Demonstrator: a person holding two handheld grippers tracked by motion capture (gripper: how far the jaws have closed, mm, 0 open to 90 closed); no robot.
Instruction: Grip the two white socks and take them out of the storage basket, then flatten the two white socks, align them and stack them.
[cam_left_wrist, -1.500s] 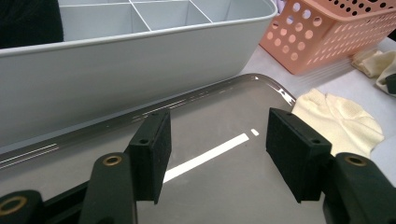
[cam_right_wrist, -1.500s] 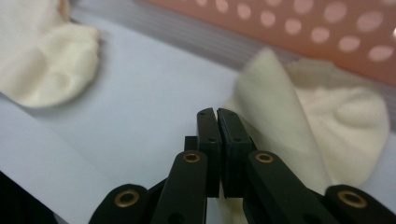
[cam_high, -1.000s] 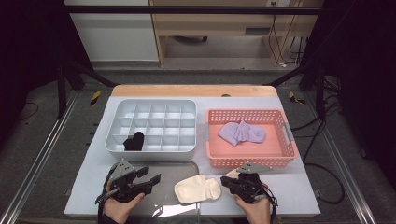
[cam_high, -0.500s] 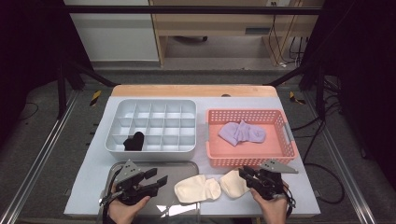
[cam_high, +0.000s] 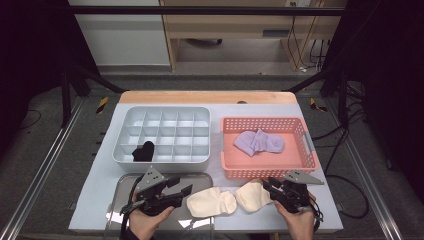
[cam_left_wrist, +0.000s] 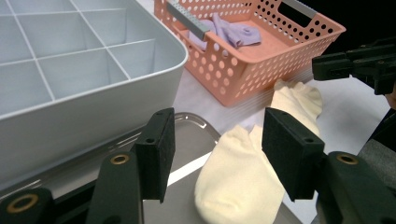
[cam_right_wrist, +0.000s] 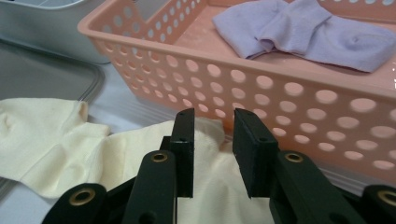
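Note:
Two cream socks lie at the table's front, one (cam_high: 212, 202) partly on the metal tray (cam_high: 125, 185), the other (cam_high: 251, 195) just in front of the pink basket (cam_high: 300, 162). My left gripper (cam_high: 181, 189) is open and its jaws have just widened a little. The left sock's end (cam_left_wrist: 238, 182) lies below and between its pads, untouched. My right gripper (cam_high: 267, 186) hangs over the right sock (cam_right_wrist: 140, 144). Its jaws (cam_right_wrist: 212, 140) have just been opening and stand a narrow gap apart above the fabric, not pressing it.
A grey compartment box (cam_high: 162, 112) stands behind the metal tray, with a black sock (cam_high: 144, 151) in a front cell. Purple socks (cam_high: 259, 142) lie in the pink basket. The other gripper (cam_left_wrist: 355, 65) shows at the right of the left gripper view.
The cream socks lay as one bundle a second ago and now lie apart side by side. The right gripper moved right with one sock and opened. The left gripper shifted slightly right.

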